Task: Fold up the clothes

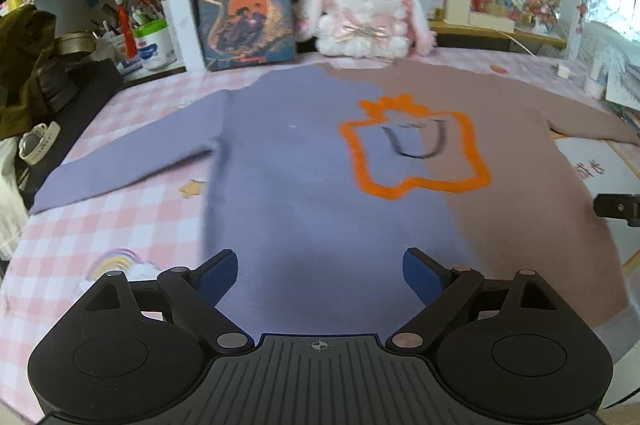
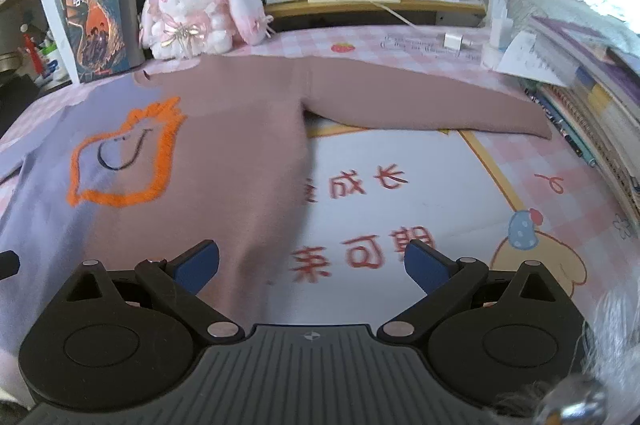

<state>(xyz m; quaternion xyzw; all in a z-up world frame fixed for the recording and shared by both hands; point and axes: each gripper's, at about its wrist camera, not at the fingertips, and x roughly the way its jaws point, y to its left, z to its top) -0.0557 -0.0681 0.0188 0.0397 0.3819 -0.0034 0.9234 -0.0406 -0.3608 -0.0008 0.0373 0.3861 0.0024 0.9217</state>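
Holding: we have the left gripper (image 1: 320, 275) spread wide with nothing between its blue pads, low over the hem end of the sweater (image 1: 320, 161).
Right side: our right gripper (image 2: 312, 265) is spread too and carries nothing; its left pad sits over the brown body edge, its right pad over bare mat (image 2: 400, 161).
Sweater: it lies flat and face up on the mat, hem nearest us, neck farthest, close to the plush rabbit (image 1: 366, 13) and the book (image 1: 246, 13).
Long axis: we judge that the body runs straight away from both grippers, hem to neck, while the two sleeves stretch out sideways, crossing that line.
Left sleeve: the purple sleeve (image 1: 132, 153) reaches off ahead and left of our left gripper, its cuff well apart from the body.
Right sleeve: the brown sleeve (image 2: 420, 101) runs ahead and right of our right gripper, its cuff ending near the stacked books (image 2: 592, 129).
Nearer hand: each sleeve looks closest to the gripper on its own side, so we would take purple with the left and brown with the right.
Next move: our guess is that a sleeve gets folded inward across the body, so the reach goes forward and outward, not down at the hem.
Blur: both views smear a little, so we cannot tell whether either pad touches the cloth.
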